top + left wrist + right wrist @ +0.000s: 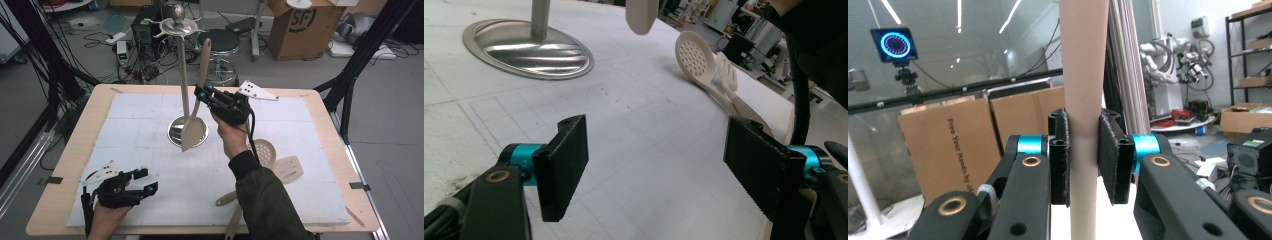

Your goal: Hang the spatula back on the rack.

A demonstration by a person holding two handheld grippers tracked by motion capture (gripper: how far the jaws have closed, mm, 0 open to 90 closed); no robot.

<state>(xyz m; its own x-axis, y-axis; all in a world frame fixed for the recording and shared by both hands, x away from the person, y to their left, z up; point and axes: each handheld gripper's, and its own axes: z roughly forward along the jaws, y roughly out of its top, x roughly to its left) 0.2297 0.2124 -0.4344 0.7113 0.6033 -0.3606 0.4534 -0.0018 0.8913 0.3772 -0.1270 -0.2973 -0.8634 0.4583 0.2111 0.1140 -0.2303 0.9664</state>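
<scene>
1. A cluttered workshop floor with cardboard boxes and cables surrounds a wooden table point(65, 165) topped with a white gridded mat point(145, 145).
2. The right gripper point(202, 93) is clenched on the handle of a beige spatula point(194, 127), held upright in the air just beside the metal hanging stand point(181, 75).
3. The left gripper point(145, 181) rests released near the front edge, holding nothing.
4. A slotted spoon point(264, 151) and slotted turner point(289, 168) lie on the mat to the right.
5. My read: it's the hanging step. Next calls for lifting the handle end up to a stand hook.
</scene>
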